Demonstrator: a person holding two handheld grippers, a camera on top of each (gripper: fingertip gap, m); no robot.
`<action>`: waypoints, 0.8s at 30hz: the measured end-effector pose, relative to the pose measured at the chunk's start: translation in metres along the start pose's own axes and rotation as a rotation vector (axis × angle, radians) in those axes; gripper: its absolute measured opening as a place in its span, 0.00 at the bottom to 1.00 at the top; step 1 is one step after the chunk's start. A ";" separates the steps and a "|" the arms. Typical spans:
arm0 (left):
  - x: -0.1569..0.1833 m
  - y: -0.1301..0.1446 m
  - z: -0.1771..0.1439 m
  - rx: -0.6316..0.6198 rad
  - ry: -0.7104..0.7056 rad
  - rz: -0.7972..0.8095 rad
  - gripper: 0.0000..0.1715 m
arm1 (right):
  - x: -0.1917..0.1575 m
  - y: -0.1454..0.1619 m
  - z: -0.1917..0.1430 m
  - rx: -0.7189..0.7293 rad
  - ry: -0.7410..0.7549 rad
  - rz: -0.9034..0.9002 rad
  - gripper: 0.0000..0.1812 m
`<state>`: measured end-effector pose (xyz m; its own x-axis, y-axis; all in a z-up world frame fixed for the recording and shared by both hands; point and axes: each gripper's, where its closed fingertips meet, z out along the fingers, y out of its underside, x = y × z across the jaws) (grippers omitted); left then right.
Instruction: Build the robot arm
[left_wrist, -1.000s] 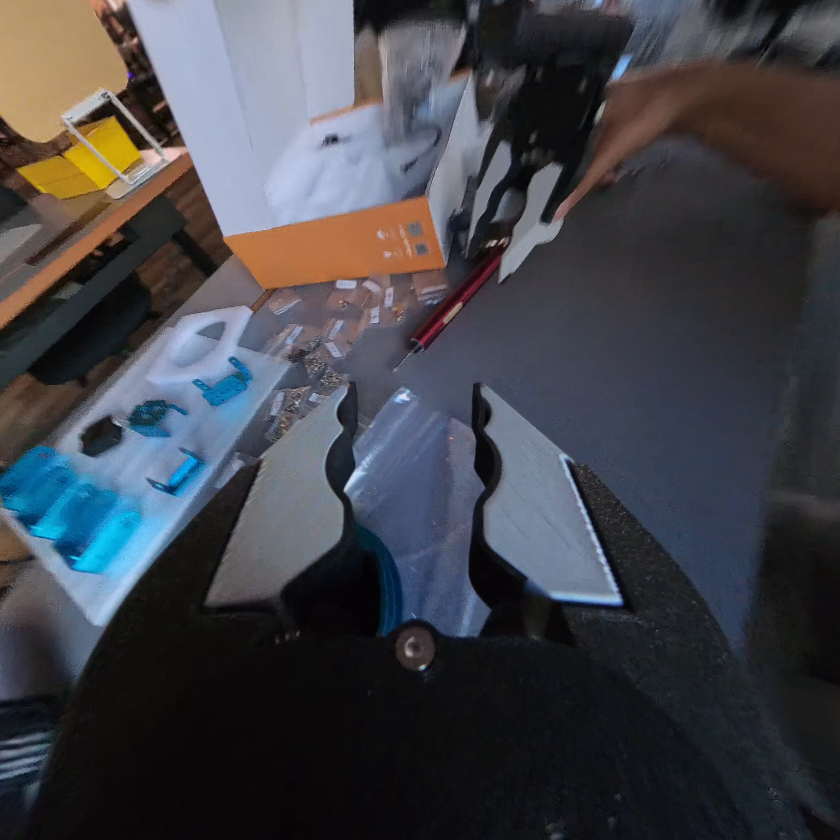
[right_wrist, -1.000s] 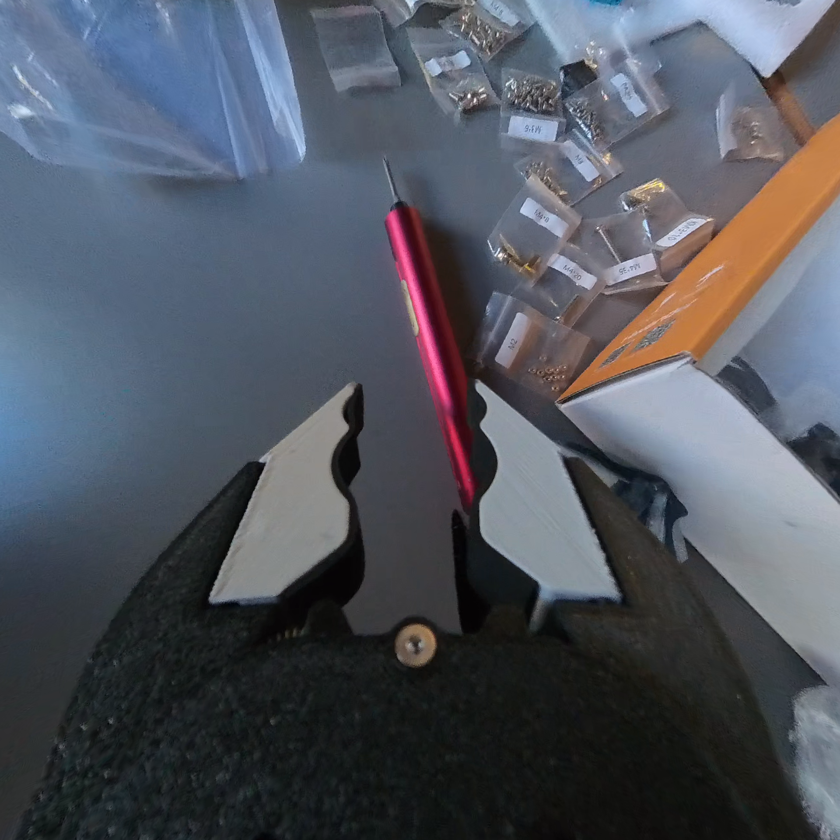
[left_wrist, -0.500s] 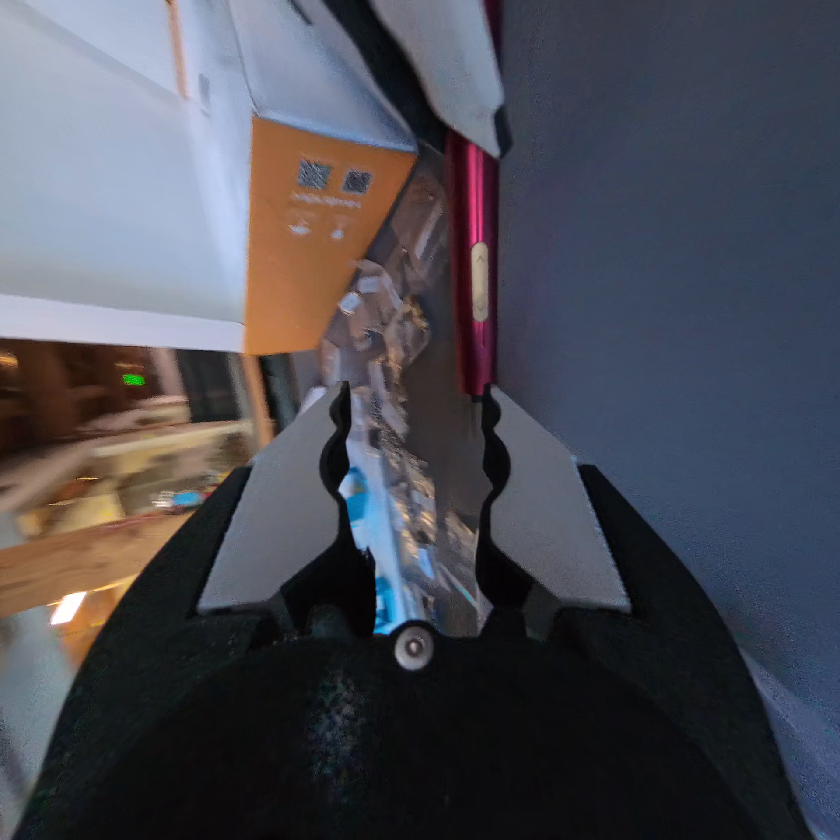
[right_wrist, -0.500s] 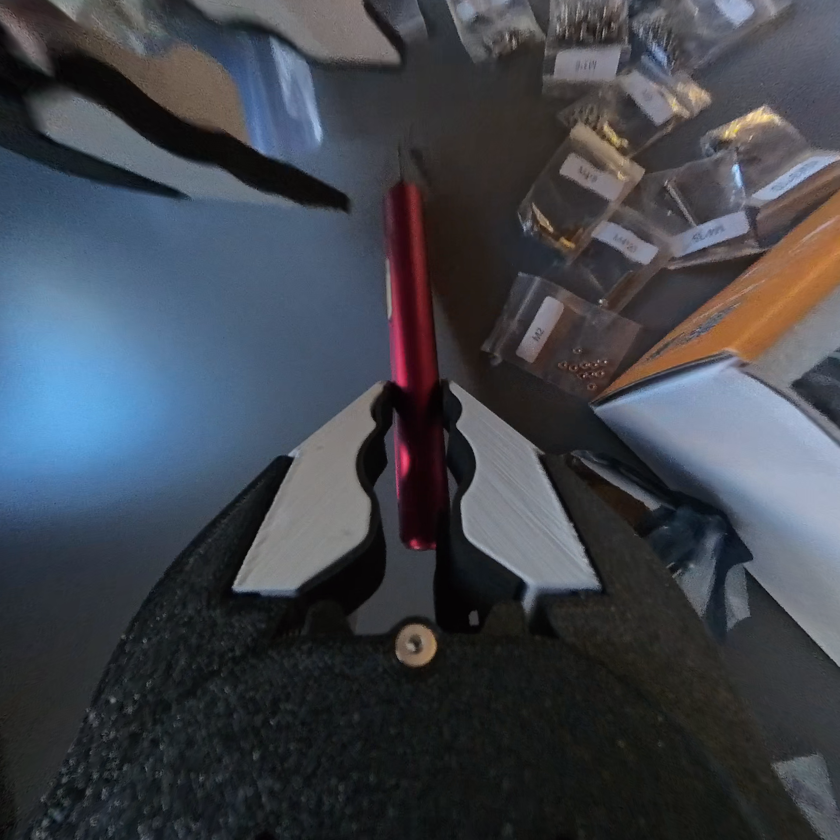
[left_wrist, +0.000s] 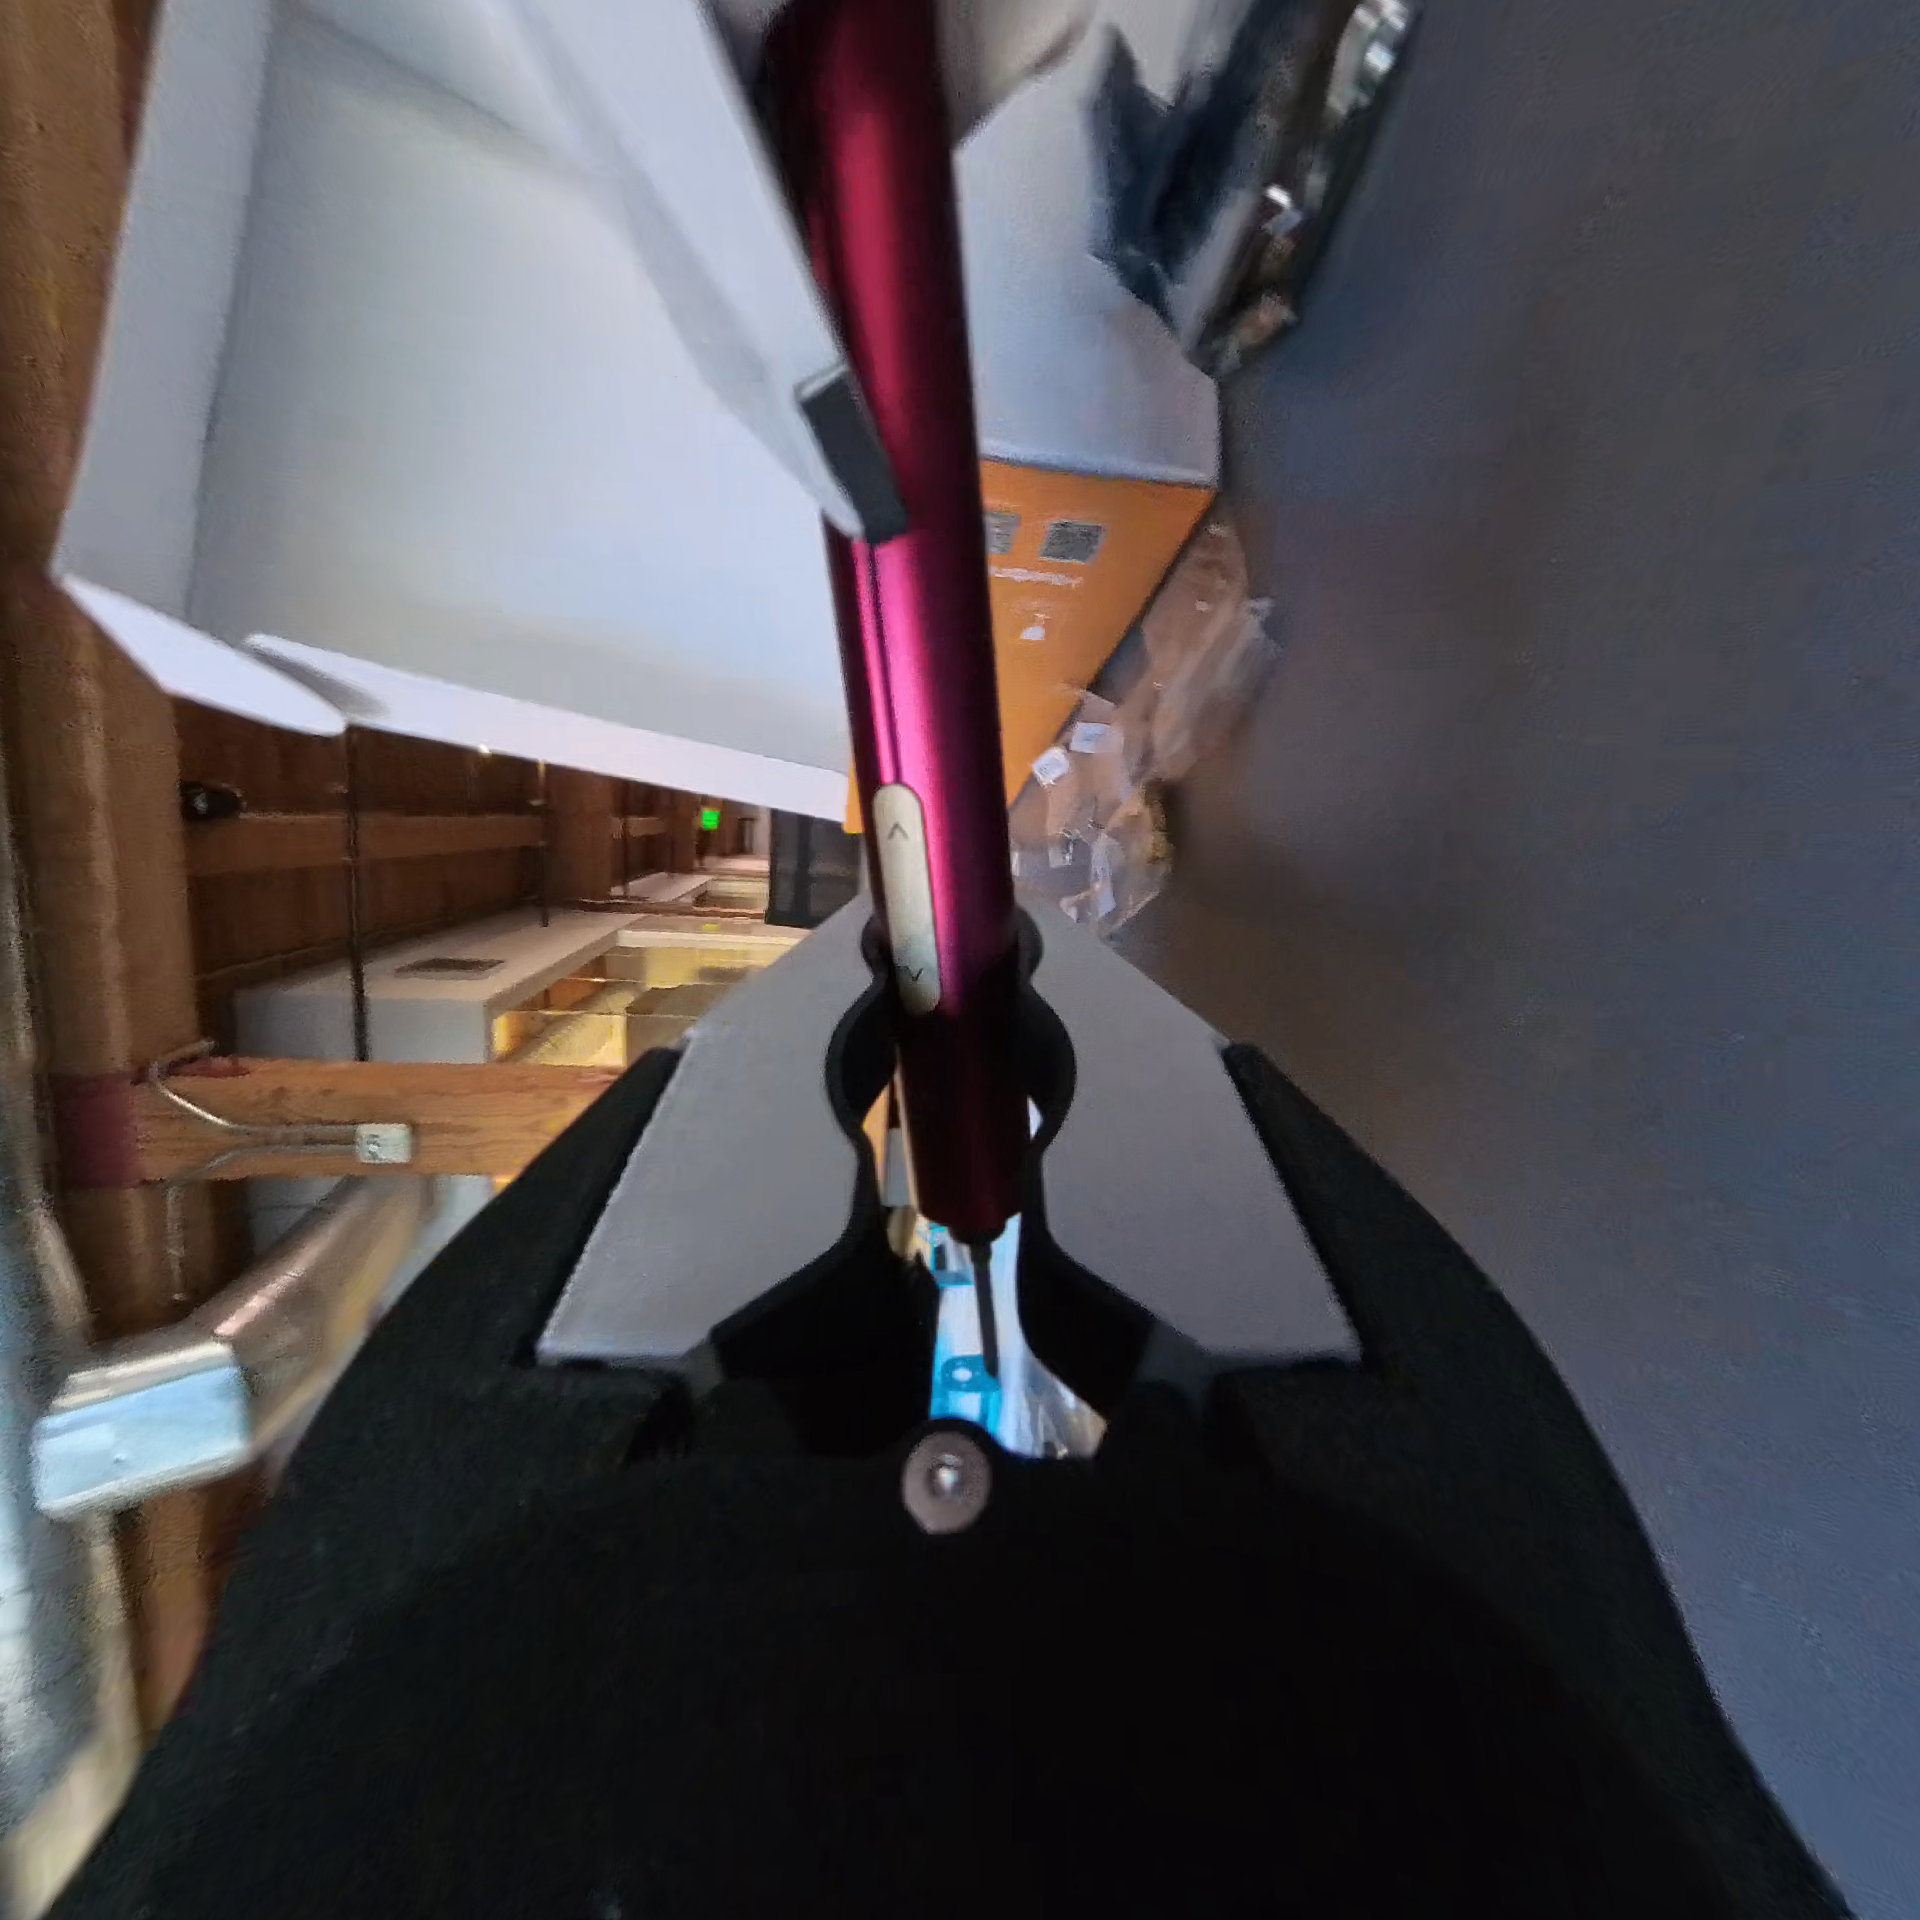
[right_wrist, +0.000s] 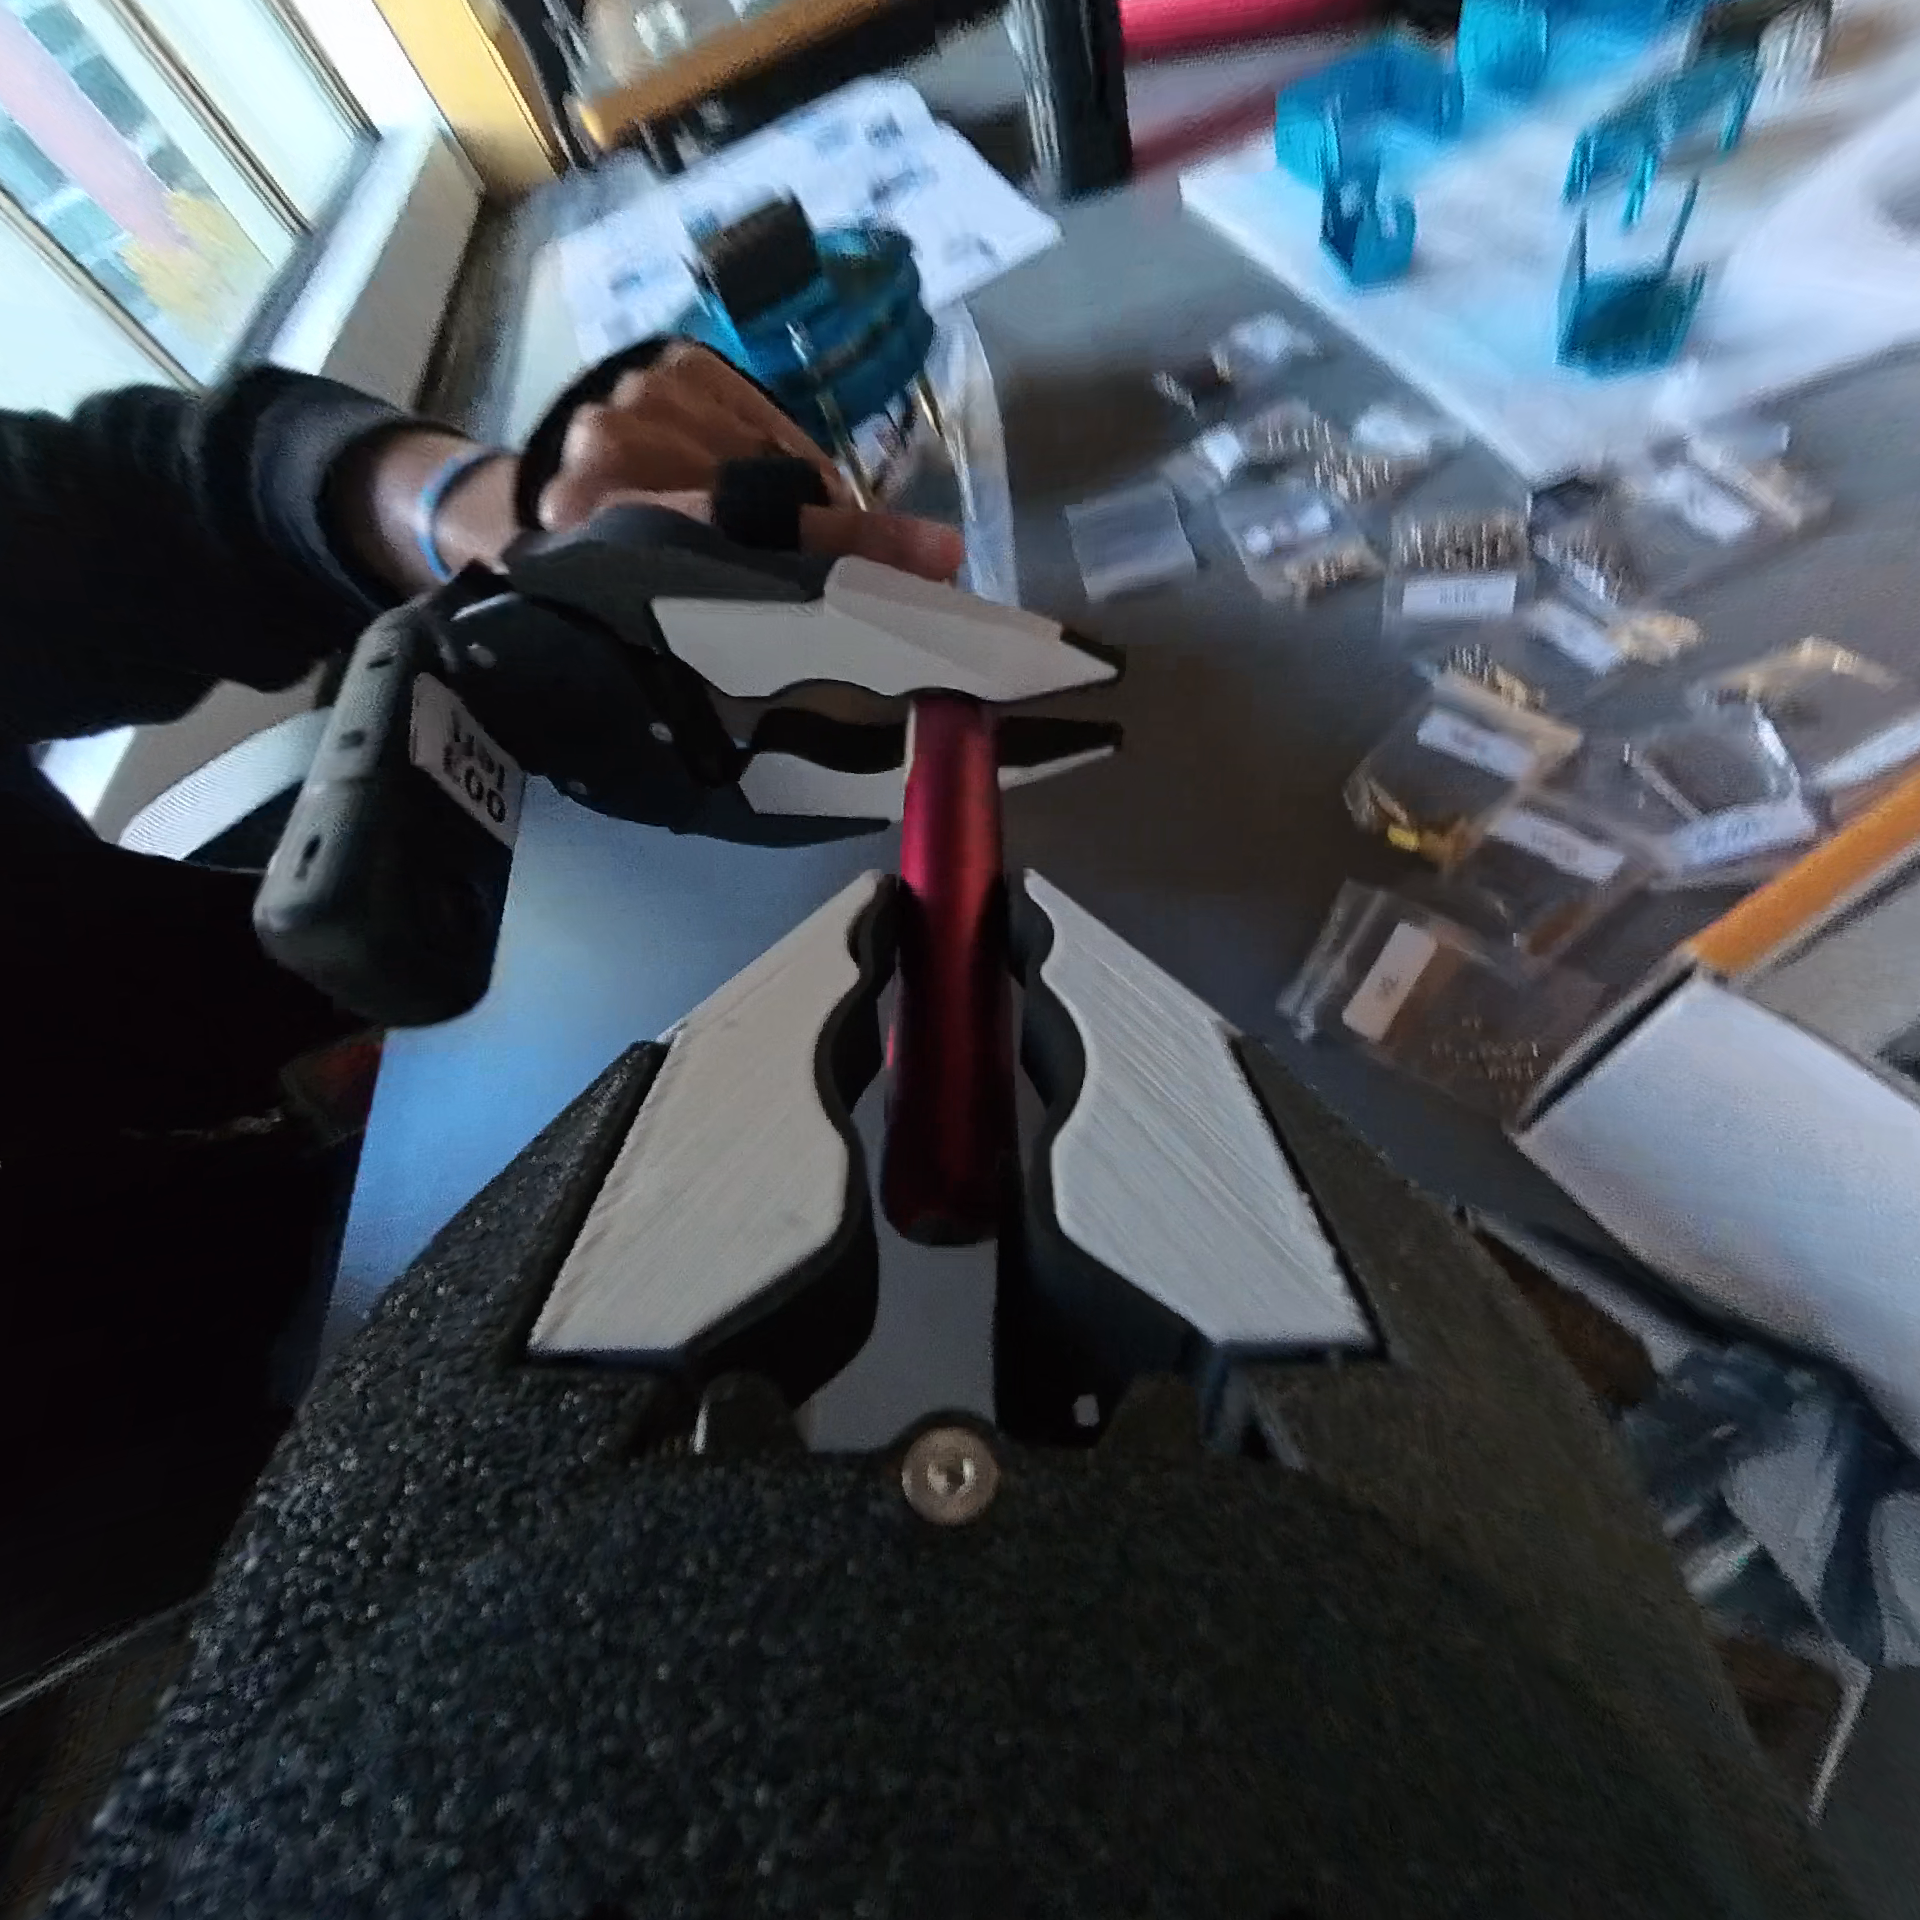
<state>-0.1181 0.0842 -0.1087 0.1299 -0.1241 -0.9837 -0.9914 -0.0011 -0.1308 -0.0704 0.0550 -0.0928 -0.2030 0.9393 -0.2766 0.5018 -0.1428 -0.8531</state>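
Note:
A red pen-shaped electric screwdriver (left_wrist: 914, 644) is held by both grippers above the grey table. My left gripper (left_wrist: 951, 935) is shut on its bit end, the thin bit pointing back between my fingers; a pale button strip sits at the pads. My right gripper (right_wrist: 951, 894) is shut on the screwdriver's (right_wrist: 951, 935) rear end. In the right wrist view the left gripper (right_wrist: 997, 696) clamps the shaft from the left, held by a person's hand (right_wrist: 665, 447). In the left wrist view the right gripper's finger (left_wrist: 842, 457) shows on the shaft farther up.
An orange and white open box (right_wrist: 1714, 1091) stands at the right; it also shows in the left wrist view (left_wrist: 1081, 582). Several small clear bags of screws (right_wrist: 1507, 665) lie on the grey table (right_wrist: 1195, 790). Blue metal brackets (right_wrist: 1621, 239) sit on white foam beyond. The gap from one gripper's tips to the other's is roughly 6 cm.
My right gripper shut on the screwdriver and lifted it off the table. My left gripper turned on its side, came to the bit end and shut on it.

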 end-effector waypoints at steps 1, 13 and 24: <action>-0.008 0.000 -0.004 0.017 -0.002 -0.052 0.08 | -0.008 -0.008 -0.002 0.053 -0.024 -0.029 0.12; -0.055 -0.015 -0.082 0.279 0.175 -0.679 0.08 | -0.100 -0.098 0.006 0.510 -0.057 -0.494 0.23; -0.052 0.006 -0.127 0.369 0.437 -0.687 0.08 | -0.126 -0.094 0.076 0.200 -0.073 -0.694 0.11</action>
<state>-0.1325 -0.0357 -0.0426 0.6012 -0.5812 -0.5483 -0.6188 0.0955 -0.7797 -0.1557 -0.0742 -0.0117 -0.4779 0.8122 0.3346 0.0756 0.4176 -0.9055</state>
